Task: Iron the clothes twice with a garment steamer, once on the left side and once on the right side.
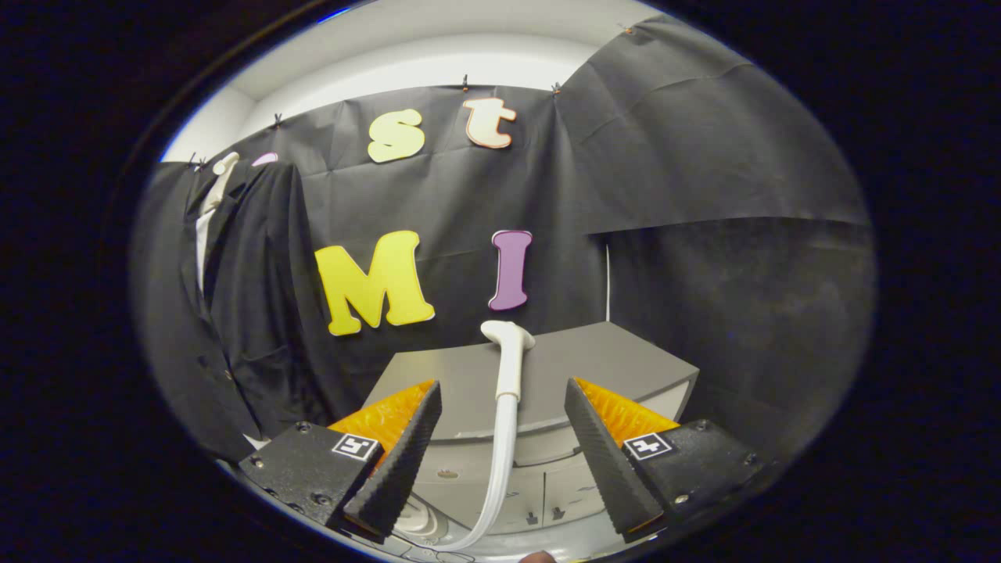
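A white garment steamer wand (511, 360) stands upright on a grey cabinet, its head at the top and its white hose (496, 477) curving down toward the steamer base below. My gripper (500, 407) is open, with the wand's handle in the gap between the two fingers and neither finger touching it. A dark jacket (235, 313) over a white shirt hangs on a pale hanger (221, 168) against the booth wall, well off to the left of the fingers.
The grey cabinet (626, 367) has a flat top and drawers or doors on its front (539, 500). Black cloth walls close the booth behind and to the right. The white base of the steamer (418, 520) sits low, by the left finger.
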{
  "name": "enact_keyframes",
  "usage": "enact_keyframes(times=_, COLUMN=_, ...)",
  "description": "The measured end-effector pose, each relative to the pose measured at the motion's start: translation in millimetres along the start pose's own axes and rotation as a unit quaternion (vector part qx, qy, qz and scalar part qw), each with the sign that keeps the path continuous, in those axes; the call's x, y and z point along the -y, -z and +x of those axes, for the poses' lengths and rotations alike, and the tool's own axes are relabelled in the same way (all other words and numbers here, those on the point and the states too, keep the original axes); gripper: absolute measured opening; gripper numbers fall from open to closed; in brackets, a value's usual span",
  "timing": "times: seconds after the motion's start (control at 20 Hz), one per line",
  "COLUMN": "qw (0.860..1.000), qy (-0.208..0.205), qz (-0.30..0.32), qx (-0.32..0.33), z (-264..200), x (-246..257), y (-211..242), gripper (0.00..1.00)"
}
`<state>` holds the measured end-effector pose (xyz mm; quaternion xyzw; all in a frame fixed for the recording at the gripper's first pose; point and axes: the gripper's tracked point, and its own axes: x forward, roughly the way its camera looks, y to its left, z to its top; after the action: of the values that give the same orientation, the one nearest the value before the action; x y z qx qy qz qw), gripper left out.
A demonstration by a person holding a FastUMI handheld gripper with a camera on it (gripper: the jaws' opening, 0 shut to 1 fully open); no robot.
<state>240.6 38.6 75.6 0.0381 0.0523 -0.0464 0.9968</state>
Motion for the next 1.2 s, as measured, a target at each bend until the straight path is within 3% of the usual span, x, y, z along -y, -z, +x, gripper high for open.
enact_keyframes(times=0.3, qw=0.998, qy=-0.017, qz=-0.004, qx=-0.054, z=75, x=-10, y=0, gripper=0.99)
enact_keyframes(times=0.65, qw=0.992, qy=0.008, qz=0.014, qx=-0.126, z=158, x=17, y=16, gripper=0.97)
enact_keyframes(times=0.9, qw=0.983, qy=-0.024, qz=0.049, qx=-0.176, z=196, x=19, y=33, gripper=0.96)
enact_keyframes(times=1.2, qw=0.976, qy=-0.031, qz=0.05, qx=-0.209, z=232, x=18, y=47, gripper=0.85)
